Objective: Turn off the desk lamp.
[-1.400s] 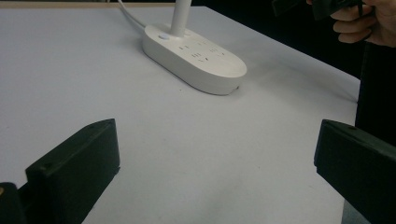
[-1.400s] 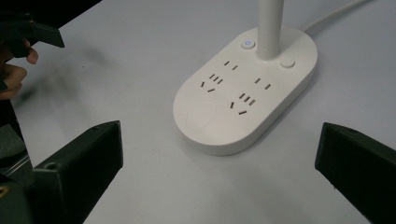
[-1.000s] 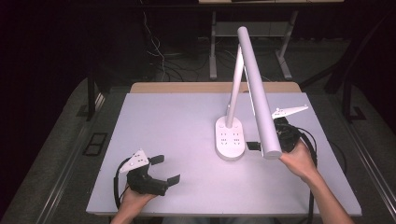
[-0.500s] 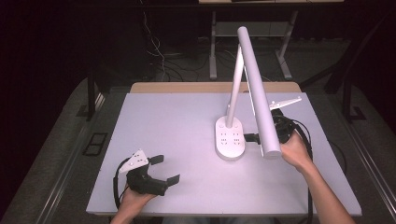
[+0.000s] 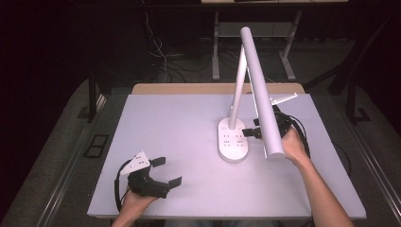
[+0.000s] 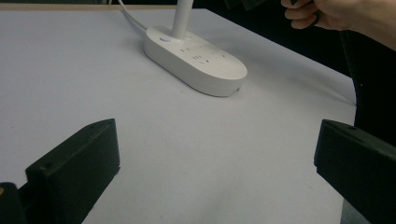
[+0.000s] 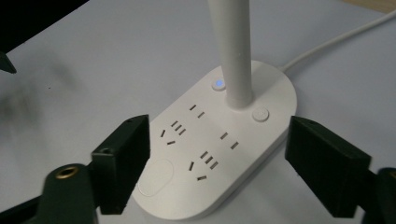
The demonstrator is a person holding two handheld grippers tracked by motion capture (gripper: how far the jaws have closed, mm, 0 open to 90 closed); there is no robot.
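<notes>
Right gripper, its jaws just narrowed but not yet pressing, has slid in to straddle the white lamp base directly ahead on the table, likely readying a grasp, while left gripper rests open far aside.

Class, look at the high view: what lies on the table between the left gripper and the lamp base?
Nothing: bare table runs from the left gripper to the lamp base in the high view.

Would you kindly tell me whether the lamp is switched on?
Cannot tell: a small button on the lamp base glows blue, but the lamp head's lit side isn't visible.
</notes>
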